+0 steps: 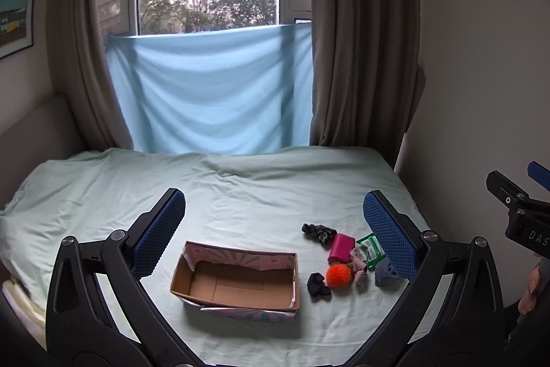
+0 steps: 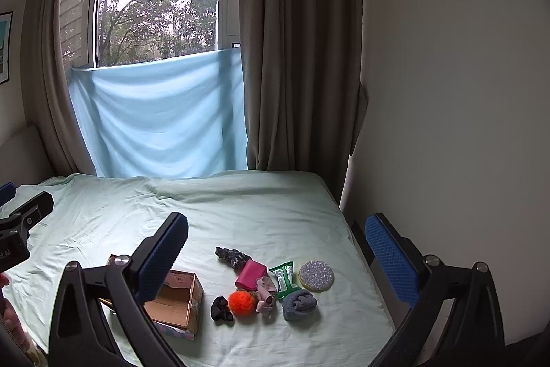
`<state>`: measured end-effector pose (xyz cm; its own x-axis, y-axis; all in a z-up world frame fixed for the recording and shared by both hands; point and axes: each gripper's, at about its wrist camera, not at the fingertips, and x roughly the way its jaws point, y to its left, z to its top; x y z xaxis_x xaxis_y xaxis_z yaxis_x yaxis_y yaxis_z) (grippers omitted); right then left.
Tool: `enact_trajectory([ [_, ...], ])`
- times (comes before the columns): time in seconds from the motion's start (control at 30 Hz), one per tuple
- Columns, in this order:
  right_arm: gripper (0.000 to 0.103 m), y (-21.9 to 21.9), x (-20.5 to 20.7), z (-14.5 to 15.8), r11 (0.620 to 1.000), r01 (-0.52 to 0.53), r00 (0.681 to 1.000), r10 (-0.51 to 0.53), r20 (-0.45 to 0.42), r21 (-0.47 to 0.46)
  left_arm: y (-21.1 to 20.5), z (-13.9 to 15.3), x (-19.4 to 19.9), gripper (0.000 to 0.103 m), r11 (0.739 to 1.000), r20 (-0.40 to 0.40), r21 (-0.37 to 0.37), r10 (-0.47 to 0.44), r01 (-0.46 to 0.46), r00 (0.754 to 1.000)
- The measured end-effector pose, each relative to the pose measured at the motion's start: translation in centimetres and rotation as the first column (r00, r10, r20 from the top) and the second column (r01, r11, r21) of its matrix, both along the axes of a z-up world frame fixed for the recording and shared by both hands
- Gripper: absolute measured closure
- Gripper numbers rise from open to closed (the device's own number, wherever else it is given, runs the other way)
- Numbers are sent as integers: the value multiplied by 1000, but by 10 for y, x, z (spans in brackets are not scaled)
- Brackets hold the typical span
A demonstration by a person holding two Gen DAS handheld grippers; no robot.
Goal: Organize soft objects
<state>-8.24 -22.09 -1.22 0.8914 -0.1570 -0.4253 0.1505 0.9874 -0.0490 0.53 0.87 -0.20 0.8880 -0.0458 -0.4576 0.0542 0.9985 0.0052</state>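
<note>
Two hand-held grippers hover above a bed (image 2: 240, 205) spread with a pale green sheet, both with jaws spread wide and holding nothing. The left gripper (image 1: 275, 229) frames an empty cardboard box (image 1: 237, 281), its long axis running left to right. The right gripper (image 2: 275, 246) looks down on a small heap of soft things lying just right of the box: an orange pom-pom (image 2: 242, 302), a black scrunchie (image 2: 221, 308), a pink pouch (image 2: 251, 274), a rolled grey sock (image 2: 299, 303) and a patterned dark scrunchie (image 2: 232, 256). The heap sits below and ahead of the right gripper, which appears the nearer of the two. Nothing has yet gone into the box.
</note>
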Motion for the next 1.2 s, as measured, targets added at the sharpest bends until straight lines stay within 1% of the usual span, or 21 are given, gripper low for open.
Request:
enact_trajectory([
  [0.37,0,4,3,1,1000,-6,1000,6,10,3,2,-1,-2,0,1000,13,-1,-3,3,1000],
  [1.2,0,12,5,0,1000,-6,1000,6,16,5,7,4,2,0,1000,9,-10,-2,3,1000],
])
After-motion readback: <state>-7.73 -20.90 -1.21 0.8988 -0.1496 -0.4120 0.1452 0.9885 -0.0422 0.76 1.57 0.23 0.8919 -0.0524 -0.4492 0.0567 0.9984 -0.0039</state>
